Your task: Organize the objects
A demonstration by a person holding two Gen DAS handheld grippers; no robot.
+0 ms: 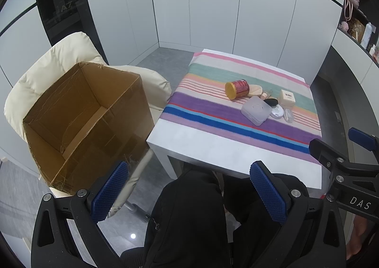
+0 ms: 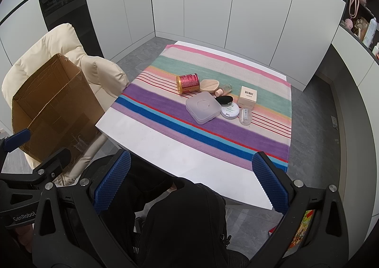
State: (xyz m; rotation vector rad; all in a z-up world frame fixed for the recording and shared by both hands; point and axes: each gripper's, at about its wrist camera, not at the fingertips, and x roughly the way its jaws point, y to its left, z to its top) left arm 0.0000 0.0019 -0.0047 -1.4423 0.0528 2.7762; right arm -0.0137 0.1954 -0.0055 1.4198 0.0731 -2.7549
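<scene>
Both tongs are spread wide and hold nothing: left tongs (image 1: 189,193) hang over the person's black-clad lap at the near edge of the tabletop (image 1: 213,152), right tongs (image 2: 191,181) likewise, just in front of the same edge. Each shows in the other's view at the frame border, well apart from the clutter. White tabletop carries a striped cloth (image 2: 165,104) in pink, green, purple and blue. All items sit in one cluster on the cloth toward the far right: a red can with gold lid (image 2: 188,82) lying on its side, a beige teardrop puff (image 2: 209,84) just beside it, a small pink-capped bottle (image 2: 223,90) lying down next to the puff, a black oval puff (image 2: 223,99), a frosted square plastic case (image 2: 203,107) nearest the person, a round white compact (image 2: 229,110) touching or just beside the case, a small clear capsule-shaped container (image 2: 245,116) right of the compact, and a cream carton with barcode (image 2: 247,97) behind them. Open cardboard box (image 1: 87,118) stands on a cream padded chair (image 1: 59,59) left of the tabletop; its visible interior holds nothing. Shelf at far right (image 2: 362,21) has small items, too small to identify.
</scene>
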